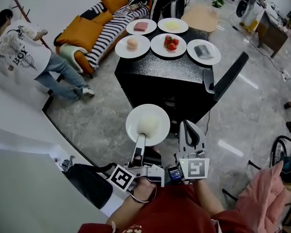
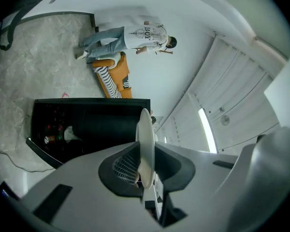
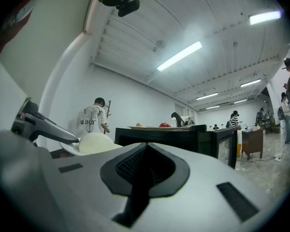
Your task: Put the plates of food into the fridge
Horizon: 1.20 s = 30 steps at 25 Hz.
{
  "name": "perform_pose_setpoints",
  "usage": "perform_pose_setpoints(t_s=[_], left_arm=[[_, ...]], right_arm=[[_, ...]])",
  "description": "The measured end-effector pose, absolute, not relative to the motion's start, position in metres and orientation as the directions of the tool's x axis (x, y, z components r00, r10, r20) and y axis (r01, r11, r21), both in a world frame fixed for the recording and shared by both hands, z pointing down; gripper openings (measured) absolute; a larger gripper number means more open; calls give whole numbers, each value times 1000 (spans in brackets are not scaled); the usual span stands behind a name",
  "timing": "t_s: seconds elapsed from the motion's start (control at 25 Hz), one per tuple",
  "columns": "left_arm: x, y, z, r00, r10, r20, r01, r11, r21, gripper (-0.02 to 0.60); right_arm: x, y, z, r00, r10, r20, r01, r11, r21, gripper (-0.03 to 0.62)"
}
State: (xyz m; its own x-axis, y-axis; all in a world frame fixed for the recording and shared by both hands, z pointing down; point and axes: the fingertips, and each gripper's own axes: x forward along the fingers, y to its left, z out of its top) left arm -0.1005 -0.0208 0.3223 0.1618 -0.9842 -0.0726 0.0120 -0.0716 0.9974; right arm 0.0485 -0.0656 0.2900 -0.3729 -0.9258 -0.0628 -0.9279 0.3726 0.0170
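White plate (image 1: 153, 111) of food pinched by the left claw (image 1: 139, 142); right claw (image 1: 191, 136) clenched, empty; next needs a level carry to the fridge.

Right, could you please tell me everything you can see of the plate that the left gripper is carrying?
The plate is round, white and glossy, ceramic by the look, with a shallow rim. A pale dome of food sits near its middle. It is held roughly level in the air, short of the black table and clear of it. The fingers of the left gripper pinch its near rim; nothing else touches it.
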Motion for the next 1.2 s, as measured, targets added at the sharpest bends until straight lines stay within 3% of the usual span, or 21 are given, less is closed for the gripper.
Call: perform_pose_setpoints(t_s=[0.24, 1.2], left_arm=[[-92, -30, 333, 140, -988, -62, 14, -60, 998, 63], [-112, -81, 414, 262, -964, -41, 55, -27, 998, 61]], right_arm=[[48, -73, 297, -392, -918, -59, -920, 391, 23, 12], [34, -102, 374, -267, -962, 48, -962, 270, 48, 12]])
